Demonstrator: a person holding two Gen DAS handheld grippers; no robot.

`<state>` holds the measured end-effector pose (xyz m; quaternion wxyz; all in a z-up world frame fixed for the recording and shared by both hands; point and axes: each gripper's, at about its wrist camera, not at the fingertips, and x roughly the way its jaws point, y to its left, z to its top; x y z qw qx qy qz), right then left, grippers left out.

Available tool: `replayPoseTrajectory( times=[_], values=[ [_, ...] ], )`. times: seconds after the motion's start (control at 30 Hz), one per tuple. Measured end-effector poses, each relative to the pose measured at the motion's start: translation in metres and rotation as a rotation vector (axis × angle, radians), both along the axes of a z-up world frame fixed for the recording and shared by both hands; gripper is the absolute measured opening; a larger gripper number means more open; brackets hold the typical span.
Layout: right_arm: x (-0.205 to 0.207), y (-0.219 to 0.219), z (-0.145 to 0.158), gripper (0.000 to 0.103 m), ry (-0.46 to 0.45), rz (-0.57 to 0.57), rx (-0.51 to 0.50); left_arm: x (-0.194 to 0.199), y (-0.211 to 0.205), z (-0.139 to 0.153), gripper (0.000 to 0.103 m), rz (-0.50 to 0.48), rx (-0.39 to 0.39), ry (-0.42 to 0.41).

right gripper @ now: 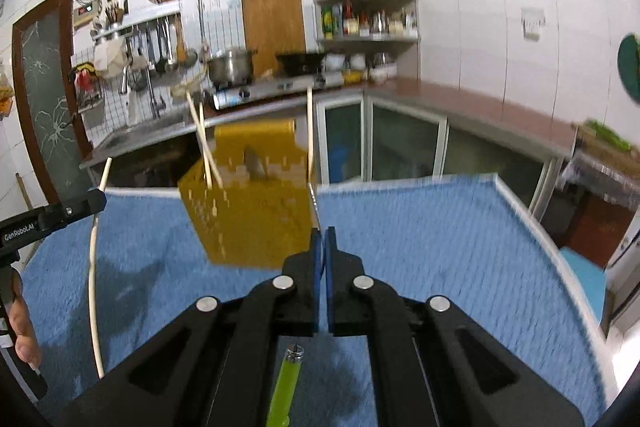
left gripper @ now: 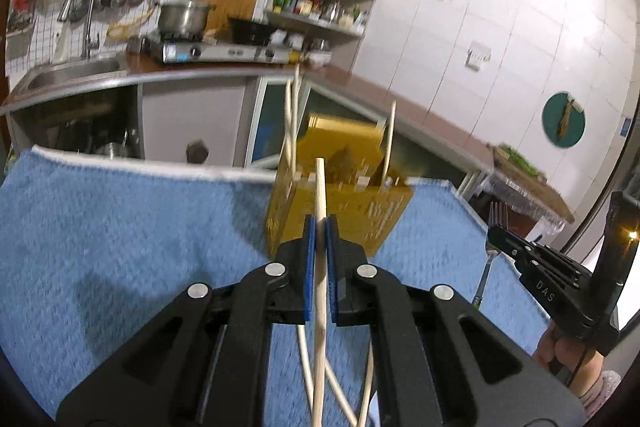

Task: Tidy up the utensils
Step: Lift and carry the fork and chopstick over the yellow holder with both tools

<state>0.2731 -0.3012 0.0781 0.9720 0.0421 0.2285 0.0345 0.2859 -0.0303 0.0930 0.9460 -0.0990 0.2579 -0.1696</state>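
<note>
My left gripper [left gripper: 320, 223] is shut on a pale wooden chopstick [left gripper: 320, 183] that stands nearly upright and hangs down below the jaws. Just beyond it stands a yellow perforated utensil holder [left gripper: 340, 203] with a few chopsticks [left gripper: 291, 123] leaning in it. More loose chopsticks [left gripper: 305, 359] lie on the cloth beneath. My right gripper [right gripper: 323, 233] is shut on a fork [right gripper: 290, 383] with a green handle. In the left wrist view that fork [left gripper: 498, 217] points tines up from the right gripper [left gripper: 496, 233]. In the right wrist view the holder [right gripper: 248, 211] sits ahead on the left.
A blue fluffy towel [left gripper: 120, 227] covers the table, whose far edge [right gripper: 440, 179] runs just behind the holder. Beyond are a kitchen counter with a sink [left gripper: 72, 73], a gas stove with a pot [left gripper: 184, 15], a spice shelf [right gripper: 368, 23] and a cutting board [right gripper: 274, 23].
</note>
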Motion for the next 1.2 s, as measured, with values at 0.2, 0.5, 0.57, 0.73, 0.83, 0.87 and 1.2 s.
replayPoseTrajectory(
  times=[0.2,0.5,0.57,0.73,0.83,0.87,1.2],
  values=[
    [0.018,-0.002,0.048,0.002,-0.123,-0.005,-0.011,0.015,-0.009,0.039,0.004,0.007,-0.013,-0.126],
    [0.062,0.012,0.101,0.002,-0.285,-0.013,-0.099,0.055,-0.036,0.087,0.004,0.032,0.013,-0.309],
    [0.072,0.013,0.107,0.002,-0.324,-0.030,-0.111,0.068,-0.041,0.090,0.004,0.047,0.015,-0.348],
    [0.091,0.011,0.109,0.002,-0.407,-0.062,-0.078,0.096,-0.053,0.089,0.004,0.118,0.029,-0.447],
    [0.102,0.011,0.102,0.002,-0.435,-0.069,-0.075,0.109,-0.060,0.083,0.004,0.144,0.022,-0.482],
    [0.107,0.011,0.098,0.002,-0.435,-0.064,-0.079,0.111,-0.062,0.081,0.004,0.149,0.021,-0.489],
    [0.131,0.020,0.061,0.002,-0.424,-0.036,-0.116,0.139,-0.071,0.038,0.004,0.154,0.064,-0.469]
  ],
)
